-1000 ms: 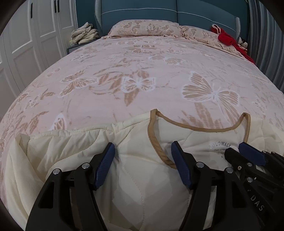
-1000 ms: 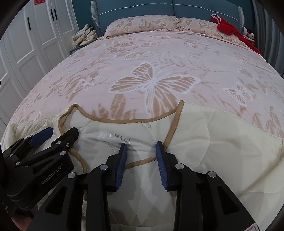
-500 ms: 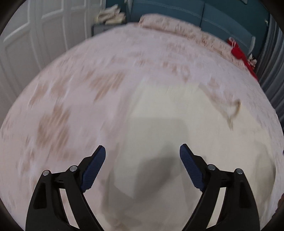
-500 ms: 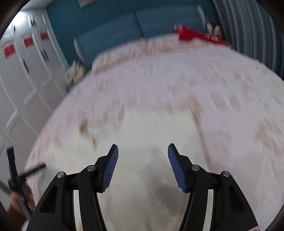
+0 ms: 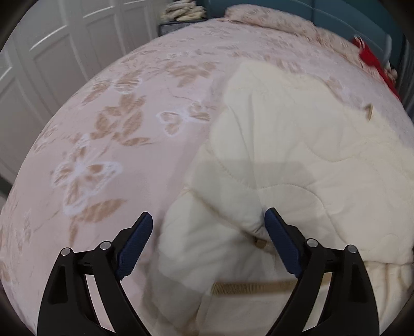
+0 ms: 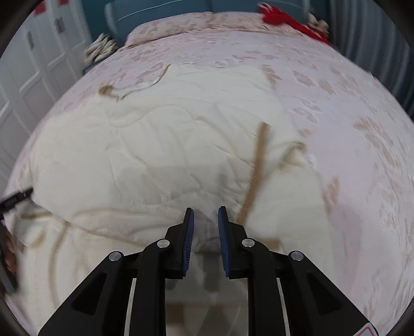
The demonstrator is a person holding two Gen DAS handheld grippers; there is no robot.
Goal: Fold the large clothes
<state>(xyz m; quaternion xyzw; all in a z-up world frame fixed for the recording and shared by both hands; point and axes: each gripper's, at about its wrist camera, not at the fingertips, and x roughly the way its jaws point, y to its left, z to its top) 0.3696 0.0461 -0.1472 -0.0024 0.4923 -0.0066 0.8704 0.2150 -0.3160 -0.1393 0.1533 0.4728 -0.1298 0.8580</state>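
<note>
The setting is identified as a home bedroom. A bed (image 6: 323, 85) is covered with a pink butterfly-patterned bedspread (image 5: 124, 144), with matching pillows (image 6: 181, 25) set against a teal upholstered headboard (image 6: 160, 7). White panelled wardrobe doors (image 5: 59, 51) are seen beside it, and a grey curtain (image 6: 370, 33) at the opposite side.

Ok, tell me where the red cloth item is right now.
The red cloth item lies at the far right corner of the bed, beside the pink patterned pillows against the blue headboard, top right in both wrist views.
</note>
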